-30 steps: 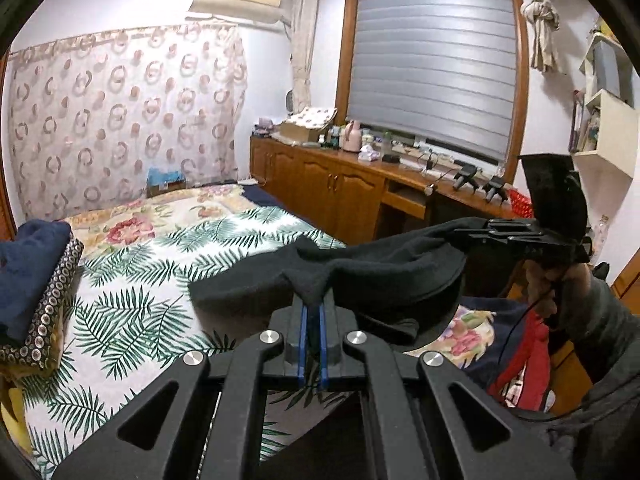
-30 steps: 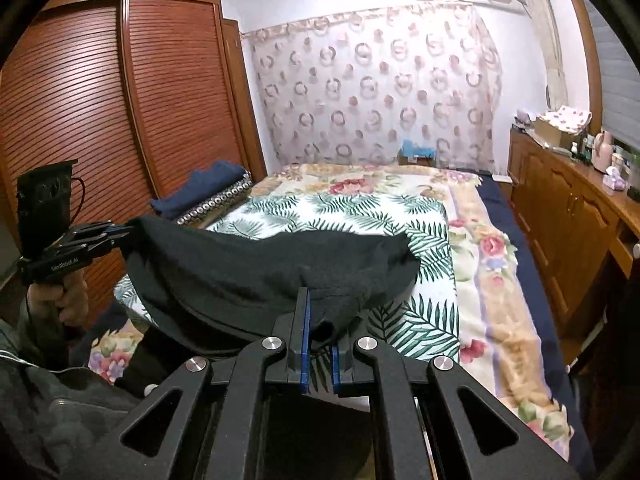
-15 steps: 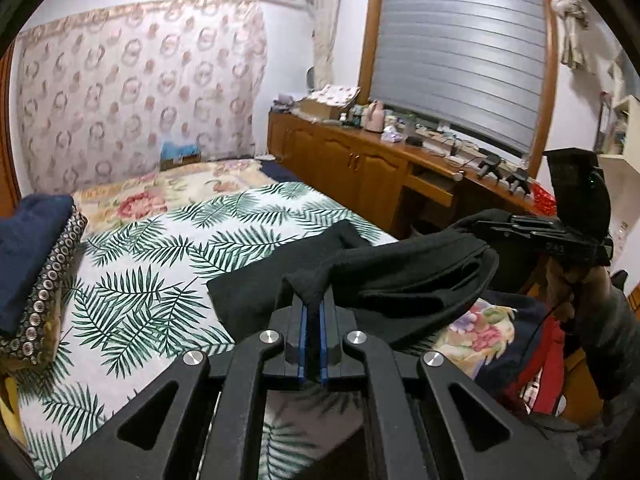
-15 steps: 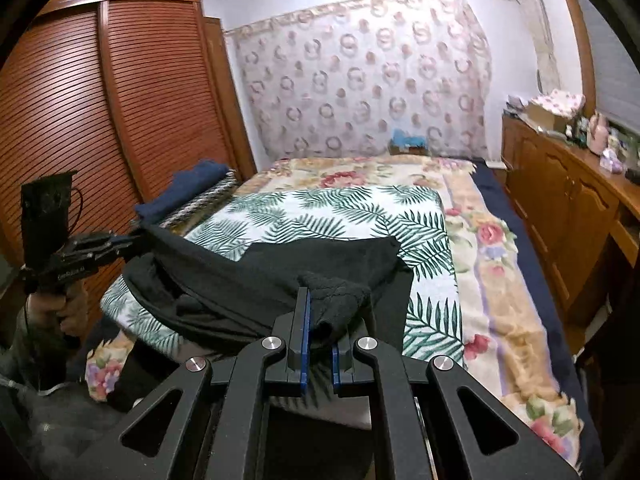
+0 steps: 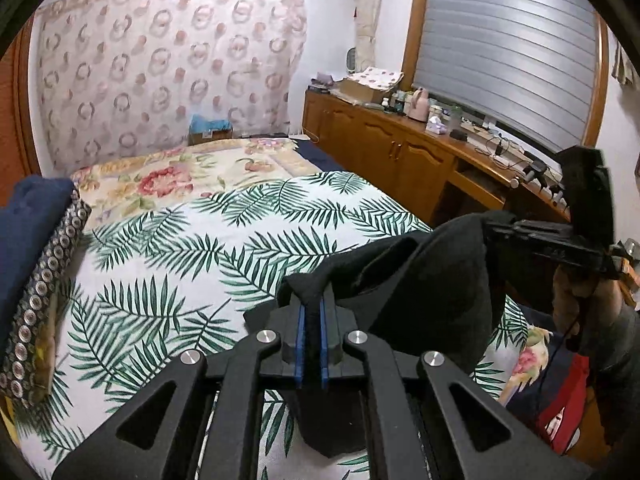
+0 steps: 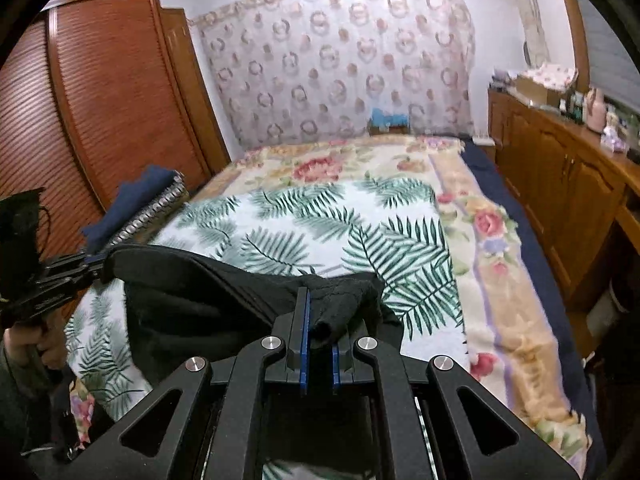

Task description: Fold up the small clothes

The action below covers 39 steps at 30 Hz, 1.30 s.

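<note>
Two corners of the black garment (image 5: 432,280) pinched, one in my left gripper (image 5: 312,344), one in my right gripper (image 6: 318,344), so it hangs stretched low-center over the palm-print bed (image 5: 180,264) for laying flat.

A black knit garment (image 5: 432,280) hangs bunched and sagging above the near edge of the palm-leaf bedspread (image 5: 168,272).

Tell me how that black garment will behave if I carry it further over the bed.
The black garment sags between the left gripper and the right gripper, so it is likely floppy. Its knit looks grippy and probably won't slip. Loose folds may bunch on the leaf-print sheet.
</note>
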Motion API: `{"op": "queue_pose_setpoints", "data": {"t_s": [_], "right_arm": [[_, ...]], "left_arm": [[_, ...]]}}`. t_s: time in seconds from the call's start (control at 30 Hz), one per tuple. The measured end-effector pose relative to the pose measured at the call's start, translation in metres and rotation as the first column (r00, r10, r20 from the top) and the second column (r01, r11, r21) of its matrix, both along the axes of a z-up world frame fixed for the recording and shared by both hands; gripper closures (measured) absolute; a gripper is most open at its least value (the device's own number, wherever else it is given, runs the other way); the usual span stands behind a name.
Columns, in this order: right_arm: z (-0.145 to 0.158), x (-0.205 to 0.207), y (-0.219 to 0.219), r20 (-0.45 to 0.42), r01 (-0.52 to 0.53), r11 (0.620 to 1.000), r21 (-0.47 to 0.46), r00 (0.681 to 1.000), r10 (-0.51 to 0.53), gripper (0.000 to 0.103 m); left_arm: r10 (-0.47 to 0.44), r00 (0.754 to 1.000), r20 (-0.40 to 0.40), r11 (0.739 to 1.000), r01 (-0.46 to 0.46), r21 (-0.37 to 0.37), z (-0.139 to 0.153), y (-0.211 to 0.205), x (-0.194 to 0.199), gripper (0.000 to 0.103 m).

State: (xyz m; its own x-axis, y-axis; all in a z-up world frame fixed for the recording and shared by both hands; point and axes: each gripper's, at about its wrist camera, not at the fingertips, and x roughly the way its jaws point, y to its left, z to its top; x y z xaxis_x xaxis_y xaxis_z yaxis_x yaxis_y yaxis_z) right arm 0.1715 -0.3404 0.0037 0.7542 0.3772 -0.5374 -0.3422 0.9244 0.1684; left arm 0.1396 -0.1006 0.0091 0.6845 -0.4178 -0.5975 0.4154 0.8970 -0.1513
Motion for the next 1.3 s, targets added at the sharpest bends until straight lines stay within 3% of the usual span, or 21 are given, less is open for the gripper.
{"op": "queue_pose_setpoints", "data": {"t_s": [0.17, 0.3, 0.37, 0.53, 0.57, 0.6, 0.67, 0.87, 1.03, 1.3], "right_arm": [[-0.002, 0.017, 0.010, -0.028, 0.015, 0.999, -0.031, 0.999, -0.015, 0.096], [0.002, 0.027, 0.012, -0.033, 0.025, 0.999, -0.046, 0.999, -0.026, 0.096], [0.002, 0.030, 0.010, -0.037, 0.030, 0.999, -0.042, 0.999, -0.031, 0.096], [0.007, 0.034, 0.005, -0.046, 0.036, 0.999, -0.007, 0.998, -0.036, 0.085], [0.008, 0.036, 0.003, -0.054, 0.033, 0.999, 0.013, 0.998, -0.033, 0.079], [0.010, 0.038, 0.000, -0.061, 0.042, 0.999, 0.025, 0.997, -0.041, 0.060], [0.017, 0.040, -0.006, -0.030, 0.075, 0.997, 0.027, 0.997, -0.074, 0.045], [0.027, 0.034, -0.017, -0.012, 0.067, 0.997, 0.032, 0.998, -0.067, 0.045], [0.003, 0.019, -0.009, -0.033, 0.023, 0.998, -0.058, 0.999, -0.025, 0.045], [-0.028, 0.041, -0.014, -0.133, 0.001, 0.996, -0.091, 0.991, -0.013, 0.046]], "left_arm": [[0.020, 0.999, 0.039, 1.000, -0.020, 0.004, -0.001, 0.008, -0.010, 0.058], [0.009, 1.000, 0.011, 1.000, -0.009, -0.017, -0.004, 0.012, -0.008, 0.054], [-0.002, 1.000, 0.004, 1.000, 0.002, -0.013, -0.008, 0.010, -0.009, 0.046], [-0.021, 0.999, -0.030, 0.999, 0.021, 0.025, -0.026, -0.004, -0.009, 0.046], [-0.021, 0.999, -0.046, 0.999, 0.023, 0.042, -0.033, -0.009, -0.007, 0.046], [-0.017, 0.998, -0.059, 0.998, 0.020, 0.055, -0.037, -0.011, -0.005, 0.046], [-0.007, 0.996, -0.090, 0.997, 0.014, 0.074, -0.049, -0.016, -0.001, 0.046], [0.001, 0.993, -0.119, 0.996, 0.009, 0.086, -0.063, -0.018, 0.001, 0.046], [0.002, 0.990, -0.144, 0.997, 0.010, 0.078, -0.072, -0.017, 0.001, 0.043], [0.020, 0.987, -0.159, 0.999, -0.011, 0.053, -0.078, -0.013, 0.005, 0.032]]}}
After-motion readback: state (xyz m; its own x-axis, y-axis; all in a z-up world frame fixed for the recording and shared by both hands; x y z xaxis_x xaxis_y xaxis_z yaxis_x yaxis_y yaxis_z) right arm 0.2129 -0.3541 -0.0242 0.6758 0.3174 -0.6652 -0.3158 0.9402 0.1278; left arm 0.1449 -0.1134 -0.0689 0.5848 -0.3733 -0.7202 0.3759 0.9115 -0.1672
